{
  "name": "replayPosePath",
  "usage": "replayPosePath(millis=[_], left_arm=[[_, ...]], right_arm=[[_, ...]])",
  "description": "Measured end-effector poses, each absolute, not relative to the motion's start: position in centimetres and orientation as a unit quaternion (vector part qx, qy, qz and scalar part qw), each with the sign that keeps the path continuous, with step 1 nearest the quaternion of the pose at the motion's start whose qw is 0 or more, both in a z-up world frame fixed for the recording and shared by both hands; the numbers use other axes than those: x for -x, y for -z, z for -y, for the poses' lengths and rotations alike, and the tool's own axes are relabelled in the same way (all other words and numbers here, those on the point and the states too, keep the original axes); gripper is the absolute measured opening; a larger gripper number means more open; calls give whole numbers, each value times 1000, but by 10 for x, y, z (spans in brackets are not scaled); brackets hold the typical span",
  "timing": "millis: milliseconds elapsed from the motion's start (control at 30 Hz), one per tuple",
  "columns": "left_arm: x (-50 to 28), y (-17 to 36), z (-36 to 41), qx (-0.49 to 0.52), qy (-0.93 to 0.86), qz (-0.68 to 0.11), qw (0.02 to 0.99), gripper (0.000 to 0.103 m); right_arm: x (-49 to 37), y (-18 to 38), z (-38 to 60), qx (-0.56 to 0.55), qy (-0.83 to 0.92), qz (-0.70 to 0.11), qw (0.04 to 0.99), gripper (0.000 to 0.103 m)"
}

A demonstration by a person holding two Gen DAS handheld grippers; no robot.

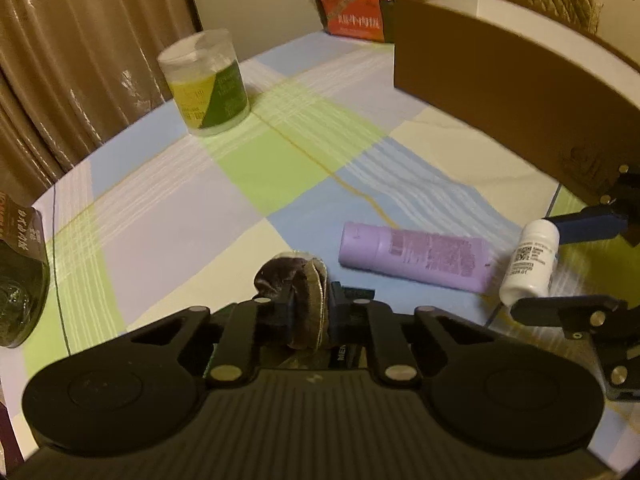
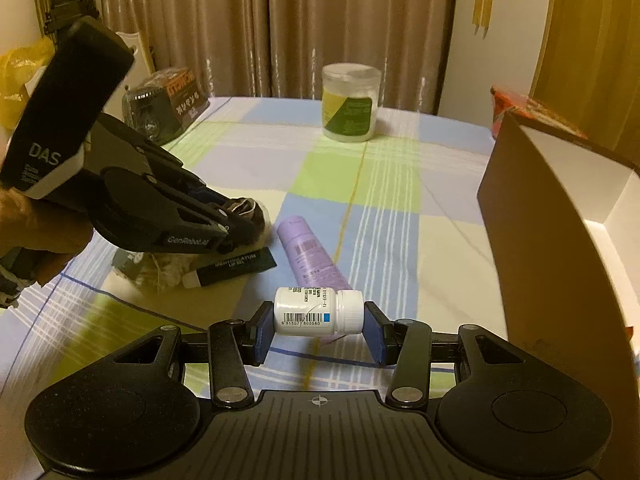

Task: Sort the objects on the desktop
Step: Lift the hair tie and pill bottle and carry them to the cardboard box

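Observation:
My left gripper (image 1: 308, 300) is shut on a dark fabric scrunchie (image 1: 294, 276), pinched low over the checked tablecloth (image 1: 168, 216). The right wrist view shows the same gripper (image 2: 236, 224) from the side, held by a hand, with the scrunchie (image 2: 252, 210) at its tips. My right gripper (image 2: 319, 322) is shut on a small white bottle (image 2: 308, 312), which lies sideways between the blue pads, cap to the right, above the cloth. A purple tube (image 1: 416, 256) lies flat between the two grippers. The bottle (image 1: 530, 264) and right gripper (image 1: 560, 266) show at the right edge of the left wrist view.
A tall brown box (image 2: 560, 240) with a white inside stands on the right. A clear jar (image 2: 351, 104) with a yellow-green label stands at the back. A black lip gel box (image 2: 236, 266) and crumpled wrapper (image 2: 160, 268) lie under the left gripper. Dark package (image 2: 168, 100) back left, orange packet (image 1: 352, 12) behind the box.

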State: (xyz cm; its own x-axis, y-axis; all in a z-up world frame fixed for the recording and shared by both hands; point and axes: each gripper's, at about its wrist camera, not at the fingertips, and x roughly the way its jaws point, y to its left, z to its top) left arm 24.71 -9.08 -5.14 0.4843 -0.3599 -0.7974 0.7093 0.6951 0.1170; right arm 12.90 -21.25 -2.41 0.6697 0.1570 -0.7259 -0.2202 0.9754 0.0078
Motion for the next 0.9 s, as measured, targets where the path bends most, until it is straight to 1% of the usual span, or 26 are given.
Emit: replayPosePath(millis=[233, 433, 667, 900], left_arm=[[-223, 17, 88, -197, 321, -370, 849, 12], [-186, -11, 88, -169, 305, -358, 866, 12], [-114, -37, 106, -137, 264, -357, 885, 12], [-23, -45, 153, -103, 204, -365, 903, 12]], right_arm=[[-112, 2, 217, 47, -100, -373, 921, 46], [-83, -18, 231, 53, -106, -359, 926, 46], [-32, -42, 273, 55, -153, -341, 926, 46], [22, -59, 344, 74, -195, -340, 917, 46]])
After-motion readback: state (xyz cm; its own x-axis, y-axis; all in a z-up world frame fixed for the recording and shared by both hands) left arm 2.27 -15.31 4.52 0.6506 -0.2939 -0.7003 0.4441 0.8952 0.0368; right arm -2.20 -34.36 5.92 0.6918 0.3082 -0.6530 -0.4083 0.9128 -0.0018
